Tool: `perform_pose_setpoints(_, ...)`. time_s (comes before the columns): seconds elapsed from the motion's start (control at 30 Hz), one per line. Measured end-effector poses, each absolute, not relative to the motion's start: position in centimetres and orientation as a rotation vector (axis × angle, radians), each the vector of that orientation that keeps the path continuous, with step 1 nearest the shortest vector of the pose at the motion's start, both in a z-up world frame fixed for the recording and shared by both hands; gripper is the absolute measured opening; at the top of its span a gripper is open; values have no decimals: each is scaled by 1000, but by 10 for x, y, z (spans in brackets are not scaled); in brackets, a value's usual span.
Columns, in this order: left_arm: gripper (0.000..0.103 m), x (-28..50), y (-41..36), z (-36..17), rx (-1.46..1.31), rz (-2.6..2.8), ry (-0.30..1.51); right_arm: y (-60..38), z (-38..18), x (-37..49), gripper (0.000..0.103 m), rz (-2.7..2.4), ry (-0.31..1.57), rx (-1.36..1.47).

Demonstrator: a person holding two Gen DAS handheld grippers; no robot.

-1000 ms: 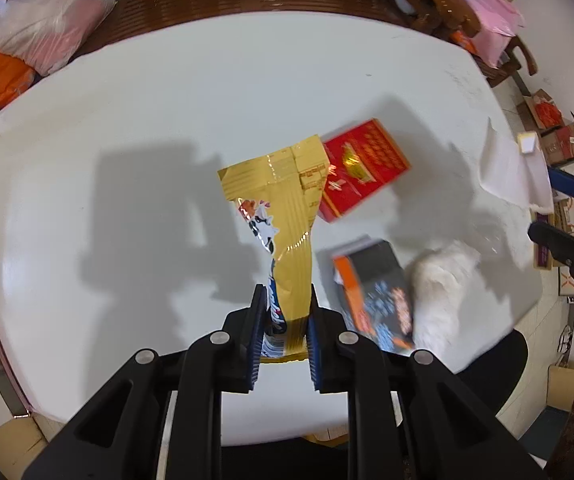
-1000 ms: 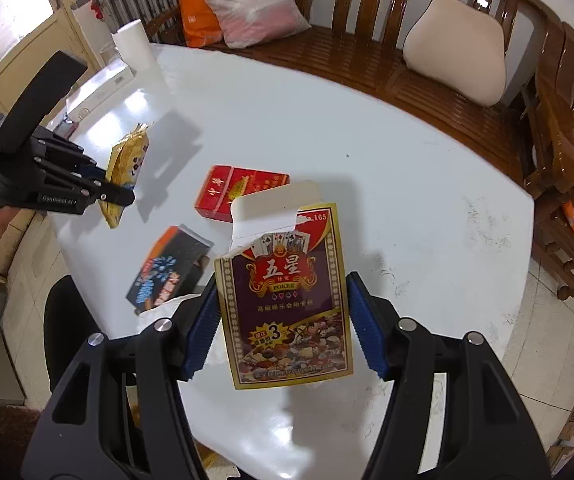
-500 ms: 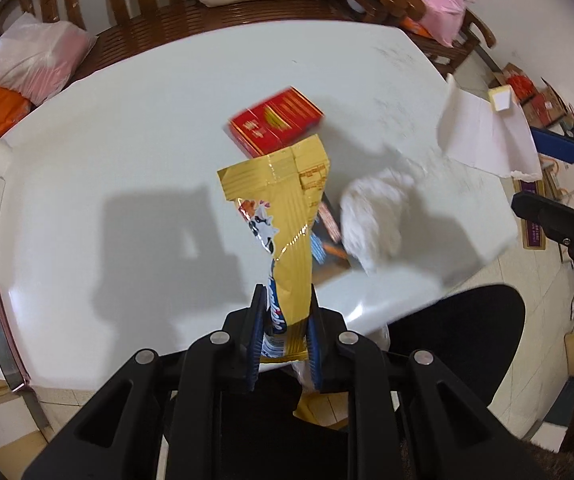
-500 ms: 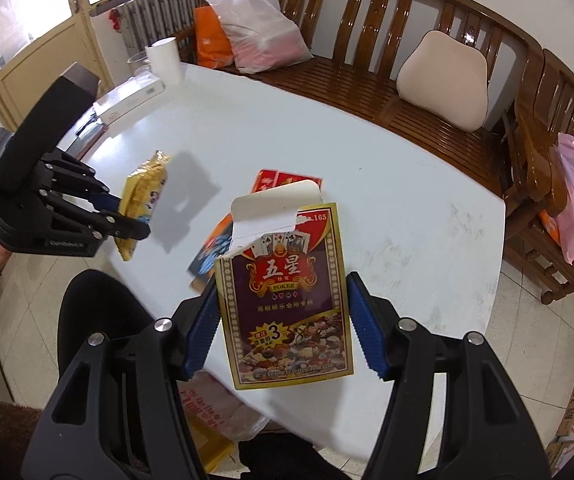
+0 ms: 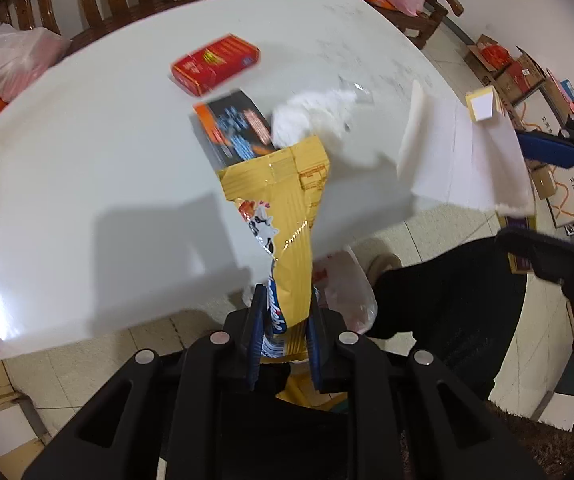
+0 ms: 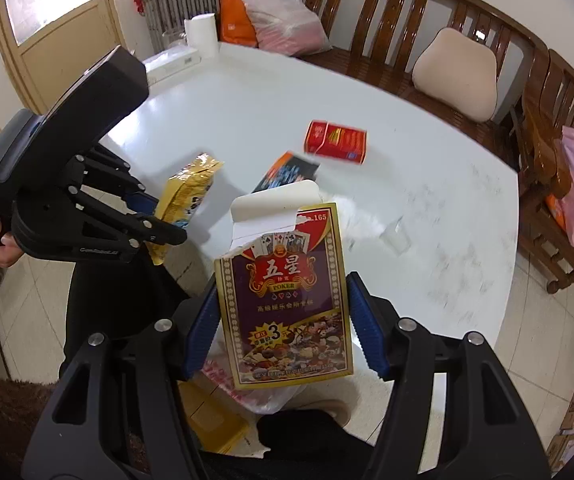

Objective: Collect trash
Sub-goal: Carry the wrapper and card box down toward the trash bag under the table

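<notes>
While both loads hang past the near edge of white table: left gripper clamped tight on yellow snack wrapper, pads pinching its lower end. Right gripper gripping poker card box by both side edges, top flap torn open. Left behind on table: red pack, dark orange-trimmed pack, crumpled white tissue touching that pack. Thin plastic bag on floor directly below grippers.
</notes>
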State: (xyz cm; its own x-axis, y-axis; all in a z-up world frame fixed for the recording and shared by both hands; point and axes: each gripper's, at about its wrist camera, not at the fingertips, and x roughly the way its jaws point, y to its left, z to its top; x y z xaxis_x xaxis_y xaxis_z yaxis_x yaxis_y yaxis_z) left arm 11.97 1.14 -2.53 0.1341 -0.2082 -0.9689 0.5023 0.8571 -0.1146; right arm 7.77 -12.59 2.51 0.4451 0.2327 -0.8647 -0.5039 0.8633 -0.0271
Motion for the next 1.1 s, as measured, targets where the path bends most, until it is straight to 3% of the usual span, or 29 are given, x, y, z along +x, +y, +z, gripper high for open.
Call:
perform_pose_setpoints(0.57, 19, 52, -1, -106, 276, -582, 1367, -123, -66, 14, 60, 482, 1135, -265)
perform_pose_setpoints(1.1, 19, 34, -12, -179, 313, -576, 1402, -123, -140, 9, 60, 458, 1233, -248)
